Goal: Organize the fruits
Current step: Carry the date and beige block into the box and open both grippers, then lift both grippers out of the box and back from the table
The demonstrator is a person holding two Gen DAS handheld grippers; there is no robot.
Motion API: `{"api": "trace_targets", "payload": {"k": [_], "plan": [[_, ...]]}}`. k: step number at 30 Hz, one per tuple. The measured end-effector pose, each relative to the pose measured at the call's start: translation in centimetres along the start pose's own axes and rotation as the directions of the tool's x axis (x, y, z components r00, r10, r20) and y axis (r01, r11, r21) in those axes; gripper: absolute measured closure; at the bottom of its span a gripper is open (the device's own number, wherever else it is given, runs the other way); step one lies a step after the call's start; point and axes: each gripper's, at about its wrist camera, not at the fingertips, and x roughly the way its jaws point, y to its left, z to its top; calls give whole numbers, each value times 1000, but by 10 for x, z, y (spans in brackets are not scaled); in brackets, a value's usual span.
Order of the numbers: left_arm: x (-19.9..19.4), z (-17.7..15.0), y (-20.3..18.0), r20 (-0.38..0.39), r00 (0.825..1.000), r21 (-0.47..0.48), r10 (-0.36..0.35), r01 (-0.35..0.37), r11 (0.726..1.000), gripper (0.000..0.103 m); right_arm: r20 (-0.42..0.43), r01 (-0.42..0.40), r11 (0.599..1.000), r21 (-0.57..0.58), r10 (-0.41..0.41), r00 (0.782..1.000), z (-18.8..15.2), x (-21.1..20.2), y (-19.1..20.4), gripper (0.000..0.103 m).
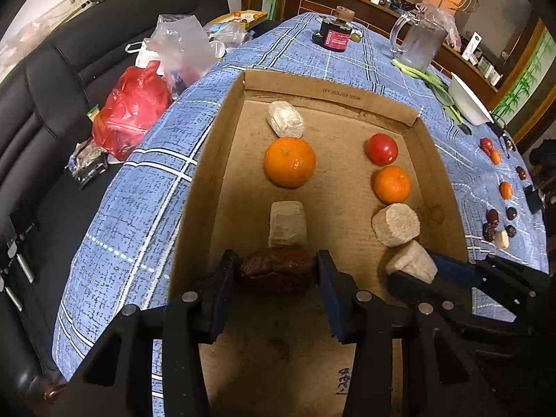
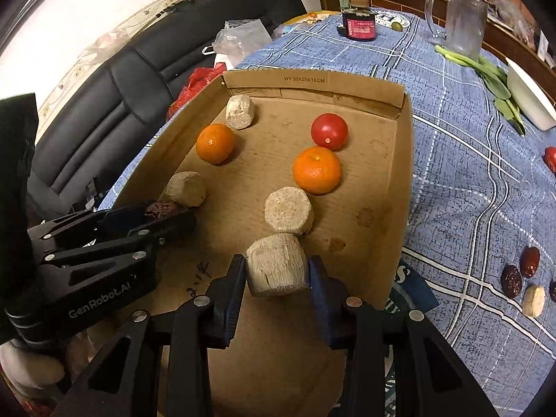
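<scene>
A shallow cardboard box (image 1: 208, 160) (image 2: 399, 160) lies on the blue plaid cloth. It holds two rows: pale sugarcane chunks, two oranges (image 1: 289, 162) (image 2: 316, 170) and a red tomato (image 1: 382, 148) (image 2: 329, 131). My left gripper (image 1: 277, 271) (image 2: 166, 213) is shut on a dark red date (image 1: 276, 272) (image 2: 161, 207), low in the left row behind a pale chunk (image 1: 287, 224). My right gripper (image 2: 276, 274) (image 1: 413, 271) is shut on a pale sugarcane chunk (image 2: 277, 270) (image 1: 411, 264) at the near end of the right row.
Loose dates (image 2: 530, 261), a pale chunk (image 2: 534, 300) and small oranges (image 1: 506, 190) lie on the cloth right of the box. A glass mug (image 1: 420, 40), a dark jar (image 1: 335, 33), greens and a white bowl (image 2: 530, 99) stand beyond. A black sofa with bags (image 1: 132, 111) is left.
</scene>
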Motion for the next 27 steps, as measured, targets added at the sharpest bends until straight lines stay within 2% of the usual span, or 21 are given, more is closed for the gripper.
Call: {"api": "trace_targets", "payload": {"k": [7, 13, 14, 16, 27], "plan": [[-20, 0, 12, 35, 999, -66, -16, 19, 998, 58, 17, 9, 1000, -22, -8, 1000, -2, -10, 6, 57], [-65, -5, 15, 132, 991, -122, 6, 11, 992, 56, 83, 17, 1000, -26, -15, 996, -7, -38, 11, 55], [-73, -7, 14, 146, 989, -129, 10, 9, 992, 54, 92, 14, 1000, -18, -12, 996, -9, -44, 11, 55], [-92, -14, 12, 186, 982, -144, 28, -1, 990, 50, 108, 7, 1000, -7, -6, 994, -13, -53, 11, 55], [-184, -78, 4, 323, 937, -263, 135, -48, 964, 45, 145, -40, 999, -30, 44, 988, -43, -102, 23, 53]]}}
